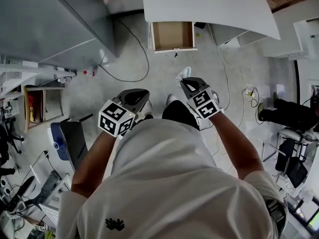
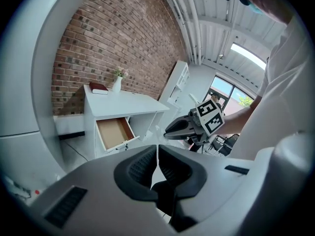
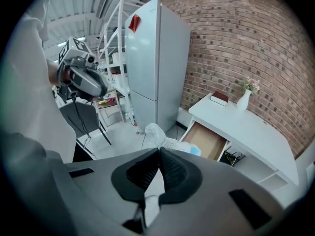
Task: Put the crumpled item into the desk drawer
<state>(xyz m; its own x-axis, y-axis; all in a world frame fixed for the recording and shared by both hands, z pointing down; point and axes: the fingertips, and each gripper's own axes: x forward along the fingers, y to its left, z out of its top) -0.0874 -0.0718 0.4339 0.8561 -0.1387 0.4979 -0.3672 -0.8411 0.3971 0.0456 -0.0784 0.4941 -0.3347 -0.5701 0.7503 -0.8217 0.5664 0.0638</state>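
The crumpled item (image 3: pixel 158 135), a white wad with a blue patch, sticks out past the tips of my right gripper (image 3: pixel 159 154), whose jaws are shut on it. In the head view it shows as a pale scrap (image 1: pixel 183 74) at the nose of the right gripper (image 1: pixel 191 82), over the floor short of the desk. The desk drawer (image 1: pixel 172 35) stands pulled out with a bare brown bottom (image 3: pixel 206 140), also visible in the left gripper view (image 2: pixel 114 133). My left gripper (image 2: pixel 157 150) is shut with nothing in it and hangs left of the right one (image 1: pixel 135 95).
A white desk (image 1: pixel 209 6) carries a book (image 3: pixel 219 98) and a vase (image 3: pixel 244 100) against a brick wall. A tall fridge (image 3: pixel 155 58) stands left of the desk. Cables (image 1: pixel 139 49) trail over the floor. A dark chair (image 1: pixel 70 138) and shelving (image 1: pixel 42 103) are at the left.
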